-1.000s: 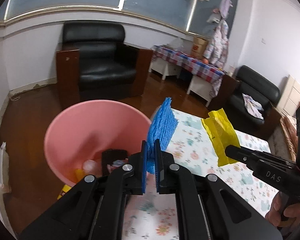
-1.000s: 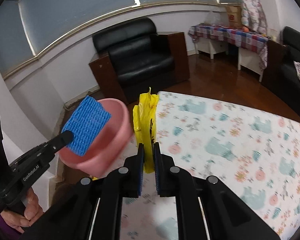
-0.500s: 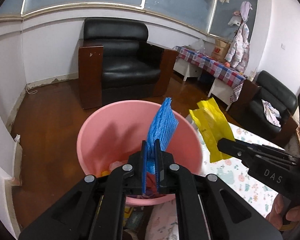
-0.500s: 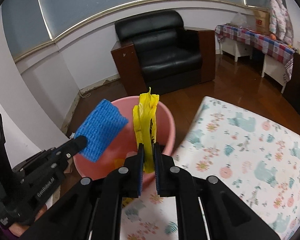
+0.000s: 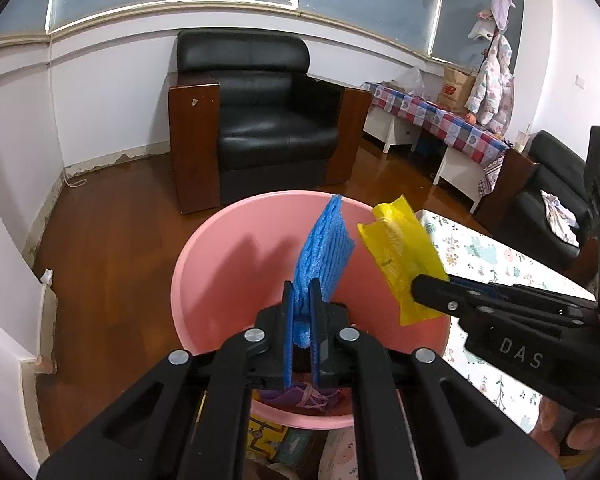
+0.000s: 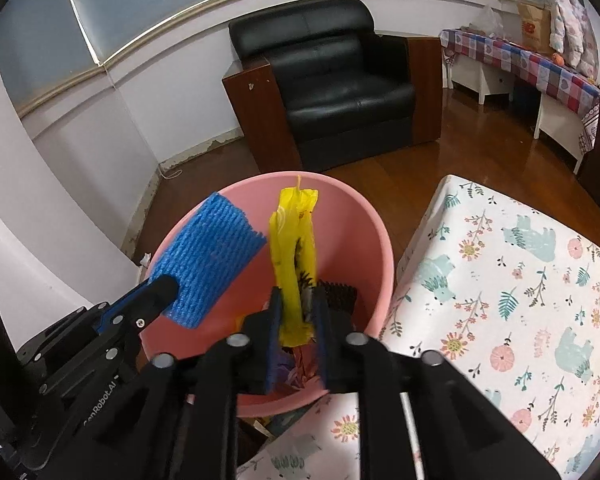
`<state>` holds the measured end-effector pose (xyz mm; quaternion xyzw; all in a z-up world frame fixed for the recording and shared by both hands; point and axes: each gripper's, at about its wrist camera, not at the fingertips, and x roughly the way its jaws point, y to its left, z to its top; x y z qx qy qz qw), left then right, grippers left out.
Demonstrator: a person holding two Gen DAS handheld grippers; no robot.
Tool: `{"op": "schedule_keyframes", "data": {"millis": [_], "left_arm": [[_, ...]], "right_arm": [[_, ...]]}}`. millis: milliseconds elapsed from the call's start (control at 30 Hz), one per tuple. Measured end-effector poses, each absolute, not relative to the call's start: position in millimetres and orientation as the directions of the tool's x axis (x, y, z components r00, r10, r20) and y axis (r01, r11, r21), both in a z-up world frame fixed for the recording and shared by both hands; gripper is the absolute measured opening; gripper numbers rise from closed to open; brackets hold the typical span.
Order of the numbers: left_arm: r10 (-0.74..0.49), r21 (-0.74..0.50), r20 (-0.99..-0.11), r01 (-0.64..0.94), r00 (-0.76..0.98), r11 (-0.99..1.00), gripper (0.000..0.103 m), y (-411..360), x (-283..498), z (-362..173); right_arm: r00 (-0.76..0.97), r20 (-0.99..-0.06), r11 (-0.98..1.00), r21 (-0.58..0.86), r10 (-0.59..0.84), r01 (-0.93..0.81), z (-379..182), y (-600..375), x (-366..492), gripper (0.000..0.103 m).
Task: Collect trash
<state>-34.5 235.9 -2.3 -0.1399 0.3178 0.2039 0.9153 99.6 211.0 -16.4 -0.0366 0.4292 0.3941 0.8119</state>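
Observation:
My left gripper (image 5: 302,292) is shut on a blue foam net sleeve (image 5: 322,248) and holds it over the pink bin (image 5: 204,280). My right gripper (image 6: 296,300) holds a yellow plastic wrapper (image 6: 294,248) over the same bin (image 6: 376,248); its jaws stand slightly wider than before, still touching the wrapper. The right gripper also shows in the left wrist view (image 5: 424,286) with the wrapper (image 5: 404,252). The left gripper shows in the right wrist view (image 6: 168,288) with the blue sleeve (image 6: 208,256). Trash lies in the bin's bottom.
The bin stands on the wood floor by the corner of a table with a floral cloth (image 6: 520,280). A black armchair (image 5: 268,120) stands behind it. A checked side table (image 5: 440,124) and a black sofa (image 5: 548,184) are at the right.
Both grippers have moved left from above the table to above the pink bin, each carrying its piece. The right jaws have parted a little around the yellow wrapper.

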Motion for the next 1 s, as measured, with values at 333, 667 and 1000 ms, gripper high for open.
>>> {"op": "schedule_keyframes", "data": {"millis": [333,667,1000], "left_arm": [[0.279,-0.126,-0.640,-0.457,0.715,0.880,0.029,232.3,-31.5,-1.3],[0.287,-0.118,-0.630,-0.454,0.722,0.883,0.029,227.4,-38.2,6.0],[0.261,-0.131,-0.630,-0.432,0.731,0.893,0.029,213.4,-39.5,16.3]], "right_arm": [[0.338,-0.702,0.680,0.281,0.627,-0.677,-12.4,206.9,100.6,0.043],[0.328,-0.660,0.650,0.324,0.676,-0.688,-2.7,180.3,94.4,0.050],[0.384,-0.626,0.652,0.273,0.679,-0.707,12.6,149.1,73.5,0.056]]}}
